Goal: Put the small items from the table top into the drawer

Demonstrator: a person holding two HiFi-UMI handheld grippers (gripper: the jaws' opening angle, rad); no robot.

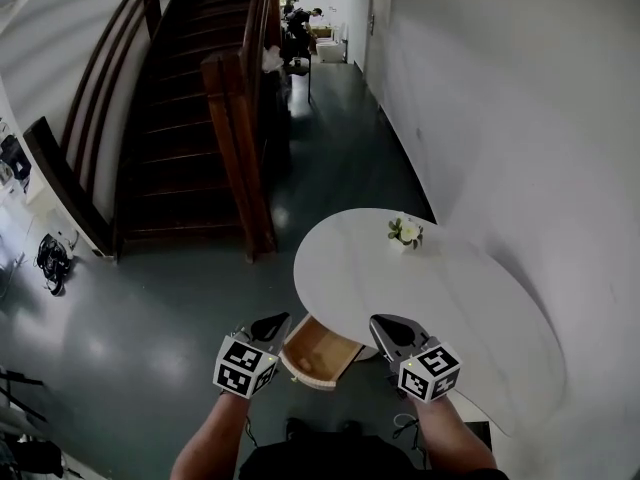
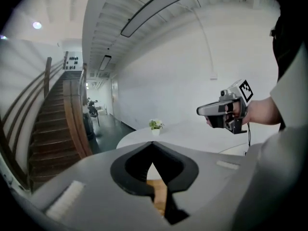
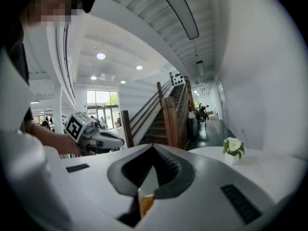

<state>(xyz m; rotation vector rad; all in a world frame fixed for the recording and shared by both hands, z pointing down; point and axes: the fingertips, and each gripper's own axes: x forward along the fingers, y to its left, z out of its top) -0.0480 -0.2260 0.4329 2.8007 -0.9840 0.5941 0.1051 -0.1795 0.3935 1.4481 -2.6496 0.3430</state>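
Observation:
A white round table (image 1: 470, 308) carries one small item, a white pot of flowers (image 1: 405, 232), near its far edge. Below the table's near-left rim a wooden drawer (image 1: 318, 353) stands pulled out, and I see nothing inside it. My left gripper (image 1: 283, 319) hangs just left of the drawer with its jaws shut and empty. Just right of the drawer, at the table's rim, my right gripper (image 1: 377, 320) also has its jaws together with nothing between them. The left gripper view shows the flower pot (image 2: 155, 125) beyond the shut tips (image 2: 152, 144). It appears again in the right gripper view, flower pot (image 3: 233, 148).
A dark wooden staircase (image 1: 190, 98) with a thick newel post (image 1: 235, 148) rises at the far left. A white wall (image 1: 520, 118) runs along the right behind the table. Cables (image 1: 50, 260) lie on the dark floor at left. People stand far down the corridor (image 1: 300, 23).

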